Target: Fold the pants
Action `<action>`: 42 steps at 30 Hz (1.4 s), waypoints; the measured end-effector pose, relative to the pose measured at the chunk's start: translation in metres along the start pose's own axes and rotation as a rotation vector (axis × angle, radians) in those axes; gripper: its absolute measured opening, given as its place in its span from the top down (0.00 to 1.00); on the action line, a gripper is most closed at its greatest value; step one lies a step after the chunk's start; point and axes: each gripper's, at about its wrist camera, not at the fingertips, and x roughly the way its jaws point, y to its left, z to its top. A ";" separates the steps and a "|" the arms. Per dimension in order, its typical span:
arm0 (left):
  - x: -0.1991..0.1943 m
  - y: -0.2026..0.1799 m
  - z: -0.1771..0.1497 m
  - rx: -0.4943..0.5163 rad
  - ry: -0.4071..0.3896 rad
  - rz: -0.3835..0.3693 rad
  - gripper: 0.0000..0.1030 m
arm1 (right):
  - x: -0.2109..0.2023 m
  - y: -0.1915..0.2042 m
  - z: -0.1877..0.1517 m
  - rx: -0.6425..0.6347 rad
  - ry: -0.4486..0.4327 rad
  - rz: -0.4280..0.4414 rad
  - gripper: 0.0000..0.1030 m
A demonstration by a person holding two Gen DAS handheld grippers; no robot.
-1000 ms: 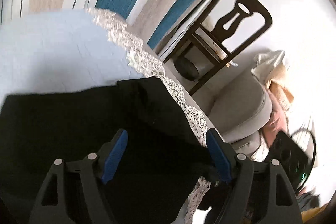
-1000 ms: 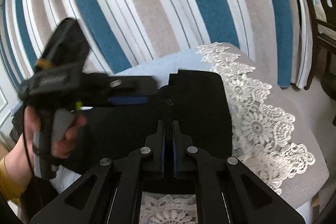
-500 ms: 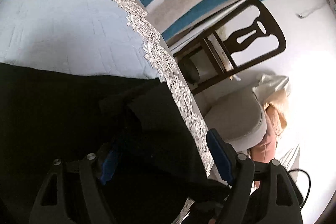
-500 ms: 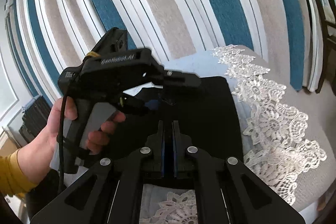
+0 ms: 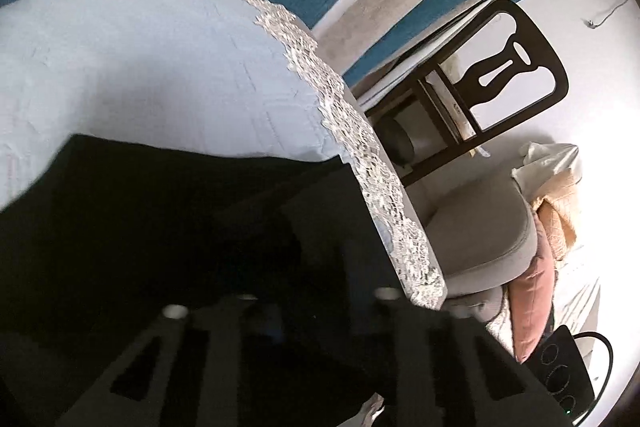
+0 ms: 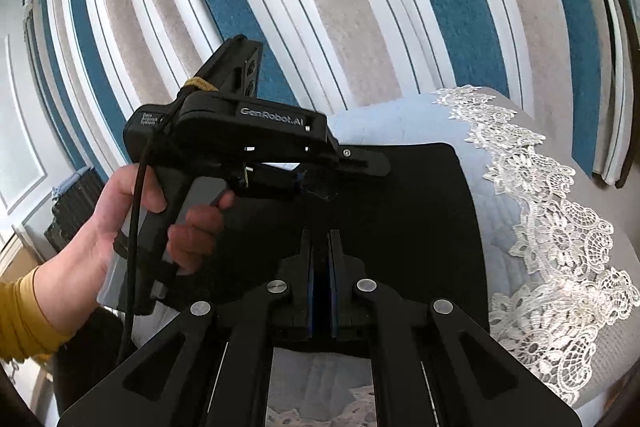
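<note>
Seemingly both claws grip the black pants (image 6: 404,211) near the worktop's (image 6: 504,223) lace edge: right claw (image 6: 320,291) clenched on them, left claw (image 6: 320,187) too.

Right gripper (image 6: 319,267) jaws closed; left gripper (image 6: 320,183) hand-held, jaws pinched.

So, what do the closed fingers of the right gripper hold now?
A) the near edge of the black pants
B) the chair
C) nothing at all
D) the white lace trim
A: in the right wrist view the right gripper is closed on the near edge of the black pants; the lace trim lies aside, untouched.
</note>
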 end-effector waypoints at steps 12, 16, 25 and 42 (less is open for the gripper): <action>-0.065 0.023 -0.002 0.022 -0.113 0.018 0.90 | 0.023 0.044 0.009 -0.013 0.006 0.114 0.95; -0.085 0.038 -0.007 0.007 -0.157 0.021 0.90 | 0.034 0.060 0.010 -0.016 0.019 0.150 0.95; -0.116 0.075 -0.023 -0.053 -0.212 0.039 0.90 | 0.057 0.083 0.006 -0.008 0.058 0.215 0.95; -0.134 0.118 -0.042 -0.100 -0.231 0.168 0.81 | 0.092 0.102 -0.016 -0.008 0.168 0.237 0.93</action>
